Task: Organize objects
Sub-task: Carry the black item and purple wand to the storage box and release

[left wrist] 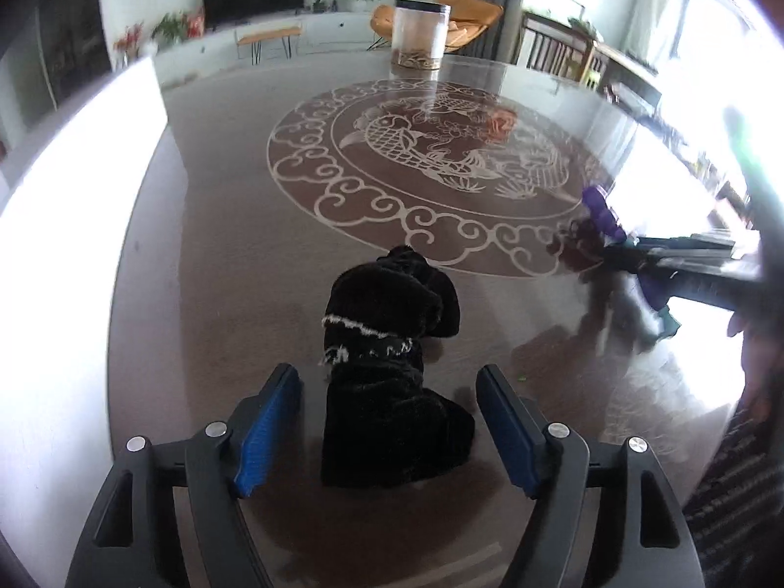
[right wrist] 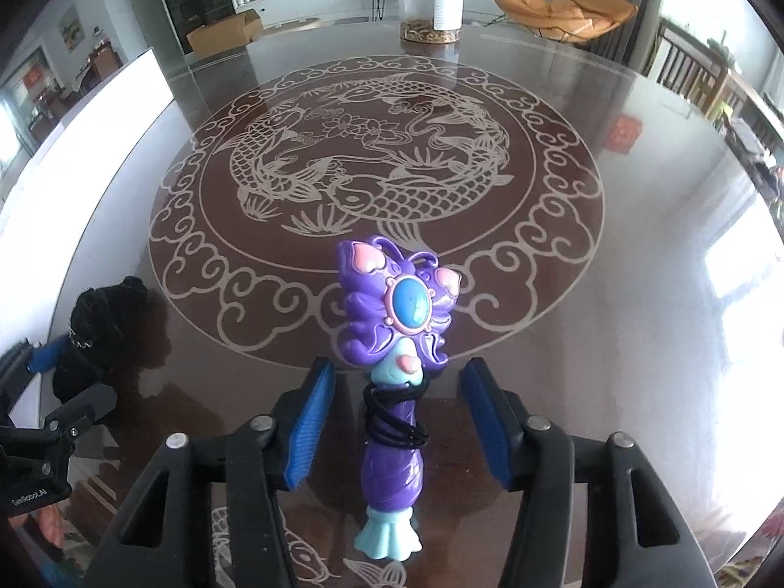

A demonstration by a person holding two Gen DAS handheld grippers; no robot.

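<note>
A black fuzzy garment with a white zigzag band lies bunched on the glossy round table. My left gripper straddles its near end, open, with both blue pads clear of the fabric. A purple toy wand with a blue gem, pink hearts and a teal fin-shaped end lies on the table. Black hair ties are wound round its handle. My right gripper is open around the handle, with a gap on each side. The garment also shows at the left of the right wrist view.
A clear plastic jar with a dark lid stands at the table's far edge, a little brownish stuff in its bottom. The table carries a pale fish-and-cloud pattern. Beyond are an orange chair and a cardboard box.
</note>
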